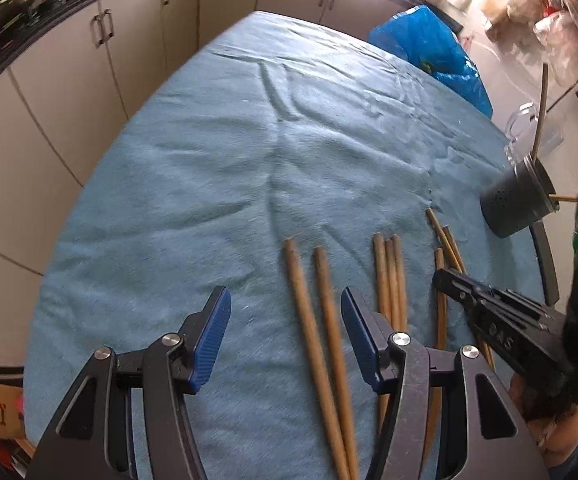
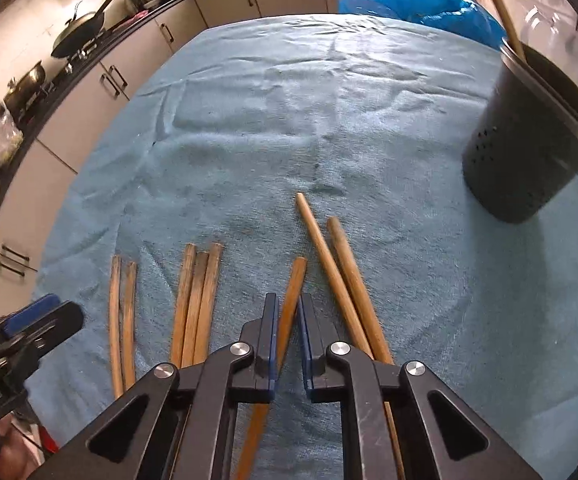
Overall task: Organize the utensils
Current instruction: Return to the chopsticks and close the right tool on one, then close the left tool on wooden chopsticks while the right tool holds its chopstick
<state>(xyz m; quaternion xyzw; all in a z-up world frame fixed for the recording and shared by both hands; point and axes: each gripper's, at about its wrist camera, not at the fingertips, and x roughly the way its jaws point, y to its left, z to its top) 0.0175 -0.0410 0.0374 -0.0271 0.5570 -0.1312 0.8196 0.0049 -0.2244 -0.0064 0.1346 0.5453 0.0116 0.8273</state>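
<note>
Several wooden chopsticks lie in loose groups on a blue cloth (image 1: 209, 184). In the right wrist view my right gripper (image 2: 287, 314) is shut on one chopstick (image 2: 296, 280), which runs up between its blue pads. Two more chopsticks (image 2: 341, 280) lie just right of it, and a group of three (image 2: 197, 300) to its left. My left gripper (image 1: 285, 316) stands open over a pair of chopsticks (image 1: 309, 320); the right gripper's tip (image 1: 445, 280) shows further right. A dark perforated utensil holder (image 2: 529, 152) stands at the right with sticks in it.
A blue plastic bag (image 1: 429, 48) sits at the table's far right corner. A clear jug (image 1: 523, 128) stands behind the holder (image 1: 517, 200). Cabinets (image 1: 89, 80) and a counter with pans run along the left and back. The left gripper (image 2: 41, 320) is at the lower left.
</note>
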